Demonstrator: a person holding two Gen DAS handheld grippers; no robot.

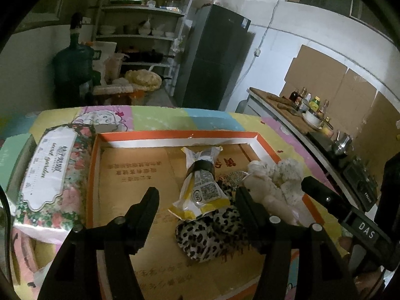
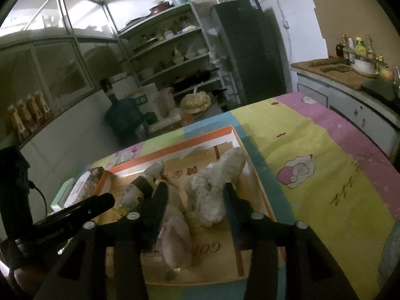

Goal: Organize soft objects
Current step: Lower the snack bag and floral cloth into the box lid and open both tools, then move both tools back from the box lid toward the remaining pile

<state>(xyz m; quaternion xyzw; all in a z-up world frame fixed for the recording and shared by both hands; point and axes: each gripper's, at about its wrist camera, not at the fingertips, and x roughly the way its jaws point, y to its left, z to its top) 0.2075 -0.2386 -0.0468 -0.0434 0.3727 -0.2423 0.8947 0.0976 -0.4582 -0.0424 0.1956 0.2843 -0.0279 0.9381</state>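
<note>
Both pairs of tongs hang over the shallow cardboard box [image 1: 175, 135] on the counter [image 2: 325, 175], and the soft things already lie inside it. The left tongs [image 1: 197, 197] stand wide with nothing pressed between them; below them lie the leopard-print cloth [image 1: 200, 237] and, on top of it, the yellow-and-white packet [image 1: 202, 187]. The right tongs [image 2: 196, 195] also stand wide, their jaws either side of the white plush toy [image 2: 212, 190] but not pressing on it, with a pale pink soft thing [image 2: 175, 237] just beside it. This looks like a release step: the toy has been set down in the box's right part. The flowered tissue pack [image 1: 52, 175] lies outside the box, against its left wall, so it is probably next; that calls for lifting the left tongs clear and swinging them over the pack
</note>
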